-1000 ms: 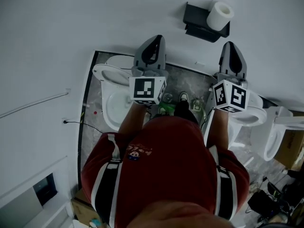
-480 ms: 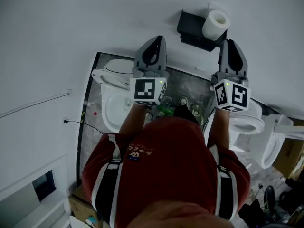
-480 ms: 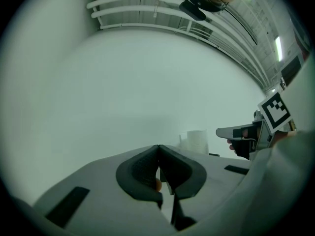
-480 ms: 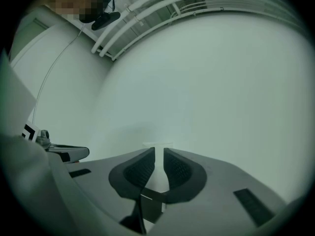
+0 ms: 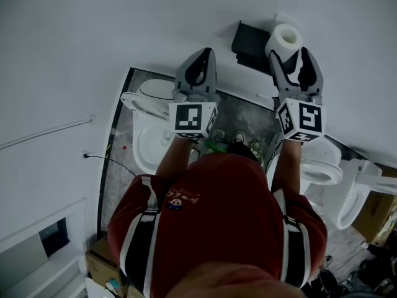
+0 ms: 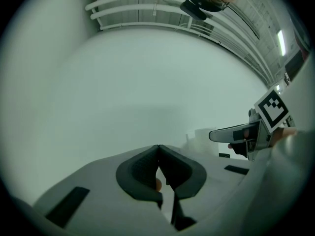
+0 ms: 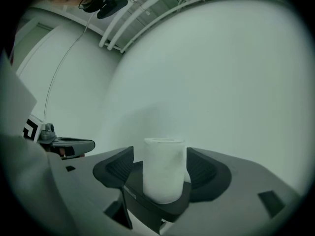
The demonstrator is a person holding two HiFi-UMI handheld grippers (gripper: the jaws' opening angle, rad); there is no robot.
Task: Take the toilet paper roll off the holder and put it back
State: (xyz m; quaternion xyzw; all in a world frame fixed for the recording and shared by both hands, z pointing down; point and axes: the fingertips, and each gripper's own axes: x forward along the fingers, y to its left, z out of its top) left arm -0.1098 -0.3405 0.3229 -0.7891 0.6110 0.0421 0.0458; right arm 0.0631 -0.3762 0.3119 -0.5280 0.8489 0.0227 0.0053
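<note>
Right gripper [image 5: 289, 47] [image 7: 161, 175]: jaws just opened, stood wide apart, pads clear of anything. Toilet paper roll [image 5: 285, 40] [image 7: 164, 156] upright between those jaws, gap on each side, not clamped. Roll sat on black holder [image 5: 250, 40] [image 7: 162, 208] on white wall [image 5: 124, 17]; holder carried roll only, its dark body extending left of right gripper. Left gripper [image 5: 206, 51] [image 6: 158, 151]: jaws together, nothing between them, facing bare wall, roll and holder off to its right.

Plain white wall [image 5: 93, 42], grey marbled floor [image 5: 245, 113], row of white toilets [image 5: 146, 135]
</note>
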